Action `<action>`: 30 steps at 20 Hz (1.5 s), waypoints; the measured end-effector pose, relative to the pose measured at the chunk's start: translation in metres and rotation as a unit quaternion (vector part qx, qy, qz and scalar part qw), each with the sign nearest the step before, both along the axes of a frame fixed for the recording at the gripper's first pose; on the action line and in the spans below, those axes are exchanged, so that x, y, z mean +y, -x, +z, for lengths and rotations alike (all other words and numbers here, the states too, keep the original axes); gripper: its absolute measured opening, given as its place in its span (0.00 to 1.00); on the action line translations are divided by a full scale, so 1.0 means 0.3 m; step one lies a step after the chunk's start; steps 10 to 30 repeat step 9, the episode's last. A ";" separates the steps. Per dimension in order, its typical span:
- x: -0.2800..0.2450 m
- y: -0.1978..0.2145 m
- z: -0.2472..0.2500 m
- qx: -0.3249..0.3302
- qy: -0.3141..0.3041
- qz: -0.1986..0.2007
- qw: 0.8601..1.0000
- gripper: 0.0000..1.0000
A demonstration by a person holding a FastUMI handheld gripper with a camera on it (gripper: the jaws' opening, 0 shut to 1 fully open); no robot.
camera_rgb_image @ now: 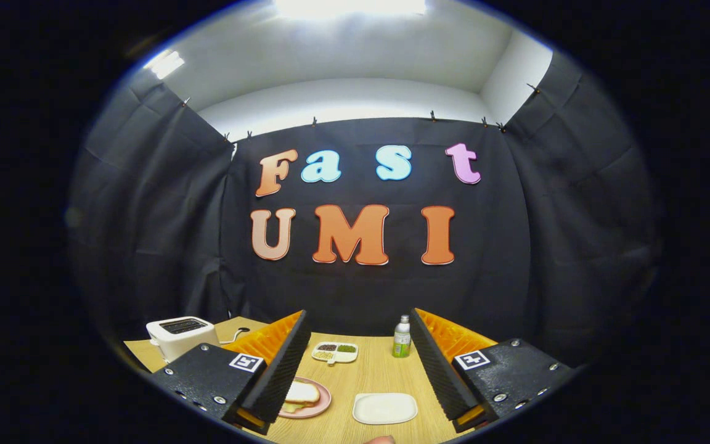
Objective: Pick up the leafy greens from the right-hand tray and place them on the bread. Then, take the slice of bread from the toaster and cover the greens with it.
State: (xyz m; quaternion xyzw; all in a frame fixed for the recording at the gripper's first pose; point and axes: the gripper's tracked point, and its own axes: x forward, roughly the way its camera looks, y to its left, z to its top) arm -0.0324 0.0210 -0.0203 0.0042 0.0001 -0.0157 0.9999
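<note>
My gripper (358, 364) hangs above the wooden table (379, 376) with its jaws spread wide, nothing between the pads and nothing touched. Between the fingers, close in, I see a white rectangular tray (385, 408) nearer the right finger; I cannot make out any leafy greens on it from here. Beside it, tucked against the inner edge of the left finger, sits a pink plate (321, 404) carrying a slice of bread (302, 392) with something pale yellow peeking from under it. Farther ahead between the fingers lies a small divided dish (334, 352), and by the right finger's tip stands a small bottle (402, 337). Outside the left finger stands the white toaster (179, 336); I cannot tell what its slots hold.
</note>
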 end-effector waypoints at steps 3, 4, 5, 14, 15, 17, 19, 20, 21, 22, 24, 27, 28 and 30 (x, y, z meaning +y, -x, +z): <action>0.022 0.009 -0.028 0.005 0.013 0.008 1.000 0.97; 0.025 0.007 -0.032 0.004 0.017 0.008 1.000 0.97; 0.023 0.004 -0.031 0.002 0.020 0.006 1.000 0.97; 0.006 0.012 -0.034 -0.002 0.033 -0.003 0.999 0.97; 0.006 0.012 -0.034 -0.002 0.033 -0.003 0.999 0.97; 0.006 0.012 -0.034 -0.002 0.033 -0.003 0.999 0.97; 0.006 0.012 -0.034 -0.002 0.033 -0.003 0.999 0.97; 0.006 0.012 -0.034 -0.002 0.033 -0.003 0.999 0.97; 0.006 0.012 -0.034 -0.002 0.033 -0.003 0.999 0.97; 0.006 0.012 -0.034 -0.002 0.033 -0.003 0.999 0.97; 0.006 0.012 -0.034 -0.002 0.033 -0.003 0.999 0.97; 0.006 0.012 -0.034 -0.002 0.033 -0.003 0.999 0.97; 0.006 0.012 -0.034 -0.002 0.033 -0.003 0.999 0.97; 0.006 0.012 -0.034 -0.002 0.033 -0.003 0.999 0.97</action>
